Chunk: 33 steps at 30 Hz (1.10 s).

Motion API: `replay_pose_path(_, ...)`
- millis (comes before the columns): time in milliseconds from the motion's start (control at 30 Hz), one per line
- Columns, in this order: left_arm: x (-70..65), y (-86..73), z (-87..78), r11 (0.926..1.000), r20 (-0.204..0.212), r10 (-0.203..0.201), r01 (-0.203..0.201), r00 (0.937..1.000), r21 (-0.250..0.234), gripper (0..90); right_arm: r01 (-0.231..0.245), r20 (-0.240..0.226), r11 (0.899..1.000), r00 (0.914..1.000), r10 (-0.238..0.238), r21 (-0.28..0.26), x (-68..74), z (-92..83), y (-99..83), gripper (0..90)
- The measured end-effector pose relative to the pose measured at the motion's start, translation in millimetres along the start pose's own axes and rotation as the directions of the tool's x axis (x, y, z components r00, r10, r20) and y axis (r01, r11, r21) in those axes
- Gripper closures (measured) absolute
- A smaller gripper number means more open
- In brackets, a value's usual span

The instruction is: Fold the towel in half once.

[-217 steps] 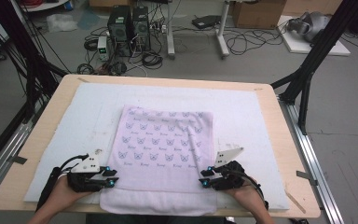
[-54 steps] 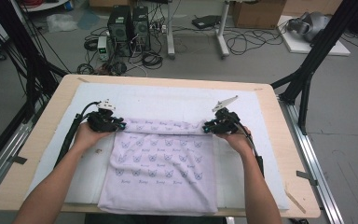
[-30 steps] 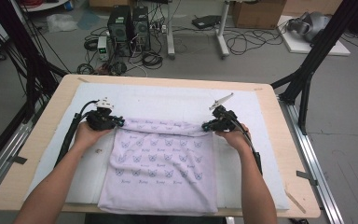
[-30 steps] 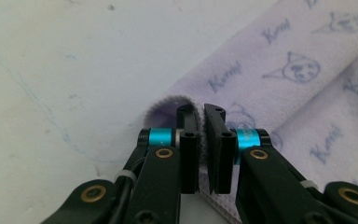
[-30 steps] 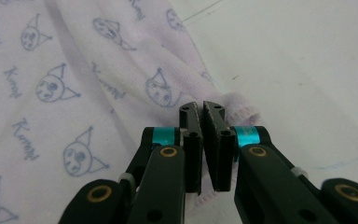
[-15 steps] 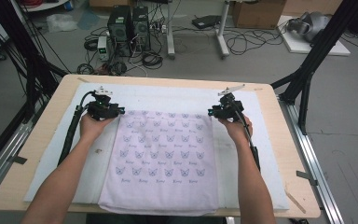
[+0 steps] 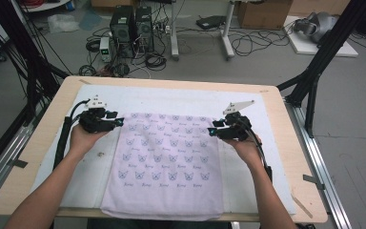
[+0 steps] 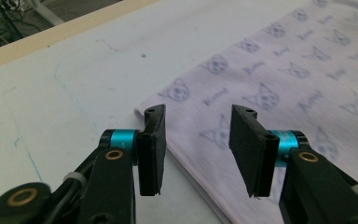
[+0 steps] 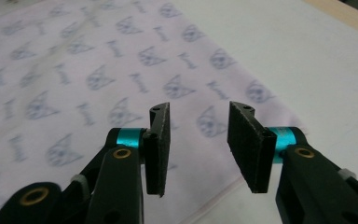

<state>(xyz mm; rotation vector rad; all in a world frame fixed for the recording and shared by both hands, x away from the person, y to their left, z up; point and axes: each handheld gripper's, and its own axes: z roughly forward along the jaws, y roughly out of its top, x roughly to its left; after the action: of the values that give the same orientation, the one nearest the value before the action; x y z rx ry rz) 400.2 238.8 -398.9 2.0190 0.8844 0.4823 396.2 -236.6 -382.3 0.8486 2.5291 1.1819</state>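
A pale lilac cloth (image 7: 164,162) printed with small cat faces lies flat on the white mat, its near edge hanging over the table's front. My left gripper (image 7: 119,122) hovers beside the cloth's far left corner (image 8: 149,105). My right gripper (image 7: 211,130) hovers over the far right corner (image 9: 279,109). Both pairs of jaws have just been opening and stand apart with nothing between them. In the left gripper view the gripper (image 8: 198,133) sits above the cloth's edge. In the right gripper view the gripper (image 9: 198,130) floats above the printed cloth (image 9: 98,79).
A white mat (image 7: 181,98) covers most of the wooden table (image 7: 290,143). Black frame posts (image 7: 314,71) stand at the table's right and left. Computers and cables (image 7: 133,28) lie on the floor beyond the far edge.
The cloth's folded far half has been spread out toward the far side and laid flat. Both grippers let go of its corners, opened and lifted slightly.
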Motion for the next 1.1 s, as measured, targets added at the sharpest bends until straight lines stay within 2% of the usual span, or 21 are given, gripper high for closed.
replay_pose_path(167,-25.1,-20.5,-25.3,0.9985,0.045,0.052,-0.051,0.9976,-0.019,53.4,0.045,-0.084,0.999,0.9954,-0.046,-0.014,33.6,-11.6,-16.2,56.1)
replay_pose_path(267,-42.1,-36.8,-38.9,0.997,0.083,0.077,-0.076,0.9935,-0.013,52.2,0.074,-0.127,0.997,0.9892,-0.074,-0.006,55.2,-17.8,-27.6,55.0)
replay_pose_path(333,-53.5,-46.8,-45.2,0.996,0.109,0.089,-0.089,0.9901,-0.005,50.8,0.092,-0.15,0.995,0.9842,-0.094,-0.026,70.3,-22.1,-37.5,55.1)
replay_pose_path(467,-73.7,-63.2,-55.4,0.9927,0.149,0.119,-0.121,0.9817,-0.001,49.6,0.111,-0.185,0.993,0.9759,-0.116,-0.038,89.9,-23.1,-54.2,54.6)
replay_pose_path(533,-77.7,-67.9,-55.7,0.9901,0.154,0.136,-0.14,0.9786,0.011,49.4,0.128,-0.184,0.992,0.9744,-0.129,-0.016,94.5,-20.4,-61.4,53.6)
replay_pose_path(633,-69.9,-65.6,-49.3,0.9902,0.135,0.132,-0.137,0.982,0.026,51.2,0.11,-0.165,0.994,0.9803,-0.108,0.001,85.9,-13.2,-64.2,53.7)
replay_pose_path(700,-58.6,-58.4,-40.5,0.9925,0.122,0.114,-0.118,0.986,0.031,53.1,0.097,-0.145,0.995,0.9847,-0.096,0.0,75.4,-10.3,-60.2,53.7)
replay_pose_path(833,-37.2,-41.9,-18.8,0.9981,0.094,0.056,-0.059,0.994,0.02,54.6,0.07,-0.097,0.998,0.9928,-0.07,-0.004,42.5,0.2,-42.1,53.2)
replay_pose_path(900,-26.6,-31.8,-7.2,0.9989,0.055,0.045,-0.046,0.9975,0.012,54.9,0.058,-0.084,0.998,0.9948,-0.058,-0.004,26.3,7.2,-33.2,51.9)
replay_pose_path(967,-15.5,-21.3,4.6,0.9998,0.037,0.021,-0.02,0.9991,-0.002,55.1,0.045,-0.061,0.999,0.9971,-0.044,0.008,10.7,15.0,-24.4,50.9)
replay_pose_path(1033,-3.8,-11.4,17.6,0.9999,0.02,-0.01,0.01,0.9998,0.008,55.8,0.046,-0.03,0.999,0.9985,-0.046,0.006,-5.1,22.0,-16.5,50.9)
replay_pose_path(1100,8.9,-2.6,31.2,0.9983,-0.002,-0.04,0.04,0.9992,0.043,55.5,0.024,-0.003,0.999,0.9997,-0.024,0.028,-21.4,29.3,-9.3,49.9)
